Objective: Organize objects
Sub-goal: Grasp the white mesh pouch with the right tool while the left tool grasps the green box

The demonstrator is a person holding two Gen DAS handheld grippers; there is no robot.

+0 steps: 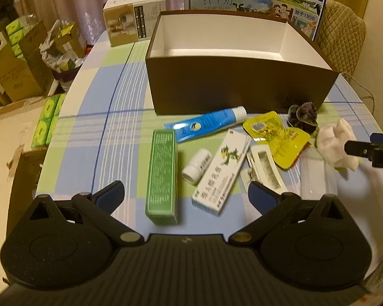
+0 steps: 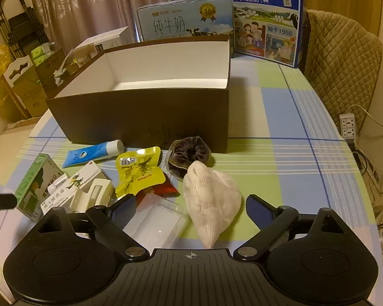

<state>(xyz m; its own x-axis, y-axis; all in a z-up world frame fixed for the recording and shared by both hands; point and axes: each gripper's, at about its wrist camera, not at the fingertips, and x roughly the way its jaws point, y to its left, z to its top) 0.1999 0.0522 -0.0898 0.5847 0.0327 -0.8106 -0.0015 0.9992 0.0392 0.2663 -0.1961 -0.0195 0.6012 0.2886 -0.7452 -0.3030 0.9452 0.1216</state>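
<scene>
Both grippers hover with fingers apart, empty. The white cloth bundle (image 2: 210, 199) lies near the tabletop's front edge, seemingly between the right gripper (image 2: 185, 210) fingers; close gently mid-bundle, then lift over the brown box (image 2: 150, 117).

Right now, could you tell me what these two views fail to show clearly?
- Box floor: near wall hides most of it, both views.
- Red packet: mostly under the yellow packet, right view.
- Clear case: blurred, left view.
- Green carton print: too small.
</scene>
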